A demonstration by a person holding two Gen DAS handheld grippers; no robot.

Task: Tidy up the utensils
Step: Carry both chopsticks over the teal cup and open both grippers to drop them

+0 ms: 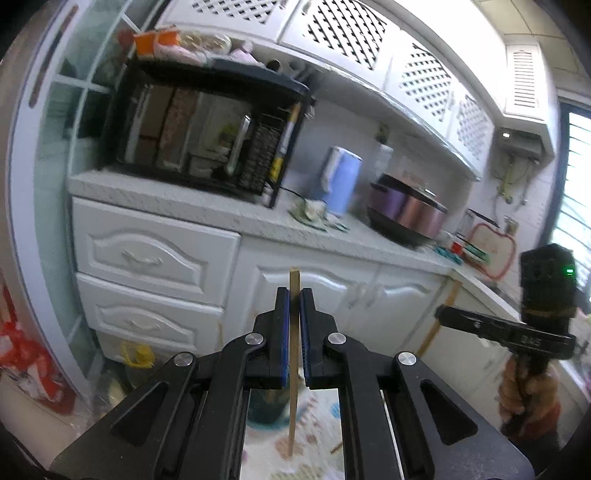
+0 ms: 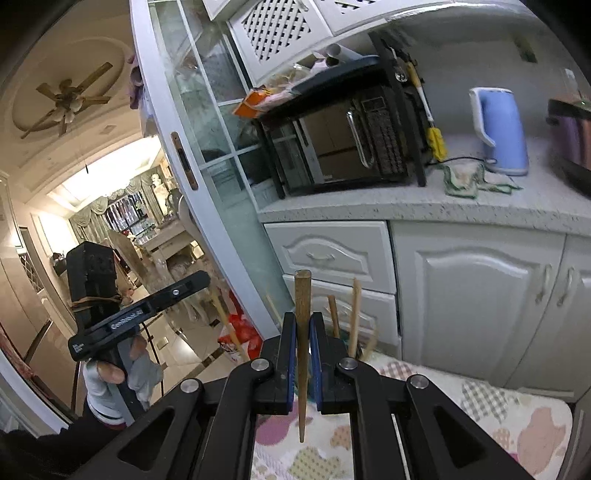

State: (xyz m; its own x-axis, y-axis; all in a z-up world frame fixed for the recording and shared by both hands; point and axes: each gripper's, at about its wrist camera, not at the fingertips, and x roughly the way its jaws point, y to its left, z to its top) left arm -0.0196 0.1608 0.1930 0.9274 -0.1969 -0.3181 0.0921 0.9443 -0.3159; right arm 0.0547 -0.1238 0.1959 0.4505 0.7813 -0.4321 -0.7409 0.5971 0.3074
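Each claw is clamped shut on one upright chopstick, the left claw (image 1: 294, 301) on a pale chopstick (image 1: 294, 354) and the right claw (image 2: 302, 325) on a darker chopstick (image 2: 302, 354) (likely separating them for sorting), above a patterned mat (image 2: 480, 406).

You are in a home kitchen. White cupboards (image 2: 476, 306) with drawers (image 1: 147, 258) stand under a speckled stone table (image 2: 424, 206). On it you see a black microwave oven (image 2: 347, 147) in a black rack, a blue kettle (image 2: 502, 133) and a purple rice cooker (image 1: 406, 214). More white cupboards with lattice doors (image 1: 343, 33) hang on the wall above. Through the glass sliding door (image 2: 207, 122) you can see a living room with a ceiling fan (image 2: 66, 99) and curtains.
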